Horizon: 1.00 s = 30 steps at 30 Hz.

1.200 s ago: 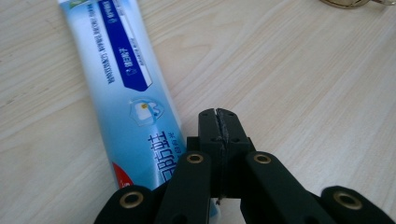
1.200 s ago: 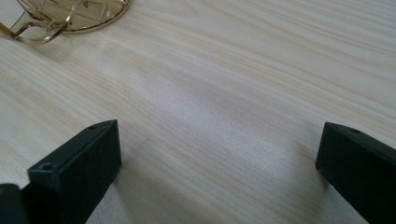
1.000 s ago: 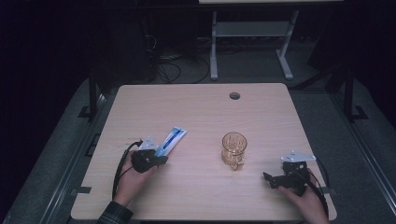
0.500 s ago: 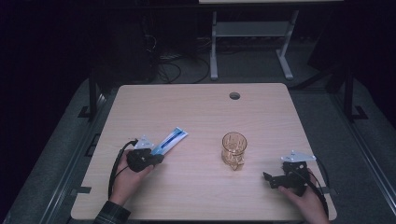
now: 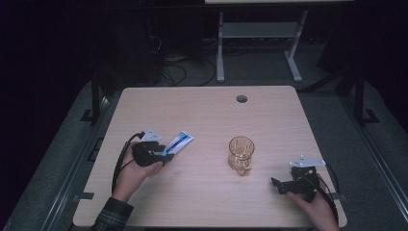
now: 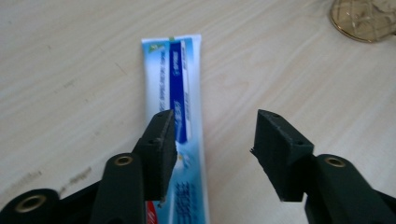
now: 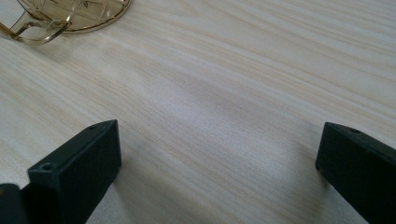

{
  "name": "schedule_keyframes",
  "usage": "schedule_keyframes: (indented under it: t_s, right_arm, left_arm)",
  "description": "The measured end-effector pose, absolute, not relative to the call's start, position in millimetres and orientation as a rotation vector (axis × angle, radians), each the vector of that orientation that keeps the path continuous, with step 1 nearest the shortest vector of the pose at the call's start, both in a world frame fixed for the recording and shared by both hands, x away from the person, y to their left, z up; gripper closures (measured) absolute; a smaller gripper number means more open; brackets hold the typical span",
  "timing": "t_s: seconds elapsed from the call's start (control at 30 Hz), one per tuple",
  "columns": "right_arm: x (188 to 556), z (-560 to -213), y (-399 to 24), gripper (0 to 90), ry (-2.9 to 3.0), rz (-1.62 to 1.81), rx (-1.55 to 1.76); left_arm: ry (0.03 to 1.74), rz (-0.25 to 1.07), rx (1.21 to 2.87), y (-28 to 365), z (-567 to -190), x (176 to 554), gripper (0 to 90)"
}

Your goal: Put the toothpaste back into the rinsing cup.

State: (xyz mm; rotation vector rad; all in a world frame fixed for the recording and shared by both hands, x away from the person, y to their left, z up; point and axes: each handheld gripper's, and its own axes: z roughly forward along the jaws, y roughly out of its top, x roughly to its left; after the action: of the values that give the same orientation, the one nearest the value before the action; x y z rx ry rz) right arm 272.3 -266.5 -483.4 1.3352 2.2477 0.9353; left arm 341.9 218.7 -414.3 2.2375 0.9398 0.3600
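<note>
A blue and white toothpaste tube (image 5: pixel 180 141) (image 6: pixel 175 79) lies flat on the light wooden table (image 5: pixel 202 115), left of the middle. My left gripper (image 5: pixel 167 153) (image 6: pixel 215 126) hovers just over its near end. Its jaws have just been opening and stand apart. The tube runs under the left jaw, and no pad presses on it. An amber cut-glass mug (image 5: pixel 240 154) (image 6: pixel 364 18) (image 7: pixel 70 14) stands upright at mid-table. My right gripper (image 5: pixel 277 185) (image 7: pixel 215 154) rests low at the front right, jaws wide apart over bare wood.
A round cable hole (image 5: pixel 241 98) sits near the table's far edge. Behind the table stands a grey metal frame (image 5: pixel 260 33) with cables on the dark floor. Bare tabletop lies between the mug and each gripper.
The left gripper's jaws have opened and the hand has lifted slightly off the tube, which stays lying on the table. The right hand has not moved.
</note>
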Motion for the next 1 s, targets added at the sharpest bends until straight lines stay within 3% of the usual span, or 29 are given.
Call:
schedule_keyframes:
  t_s: [0.47,1.0]
  right_arm:
    - [272.2,-483.5,-266.5,0.0,2.249,0.935,1.333]
    - [272.2,-483.4,-266.4,0.0,2.249,0.936,1.334]
  left_arm:
    - [0.953,0.374,2.286,199.1,-408.3,385.7,34.0]
    - [1.018,0.302,2.392,175.2,-435.9,427.4,29.3]
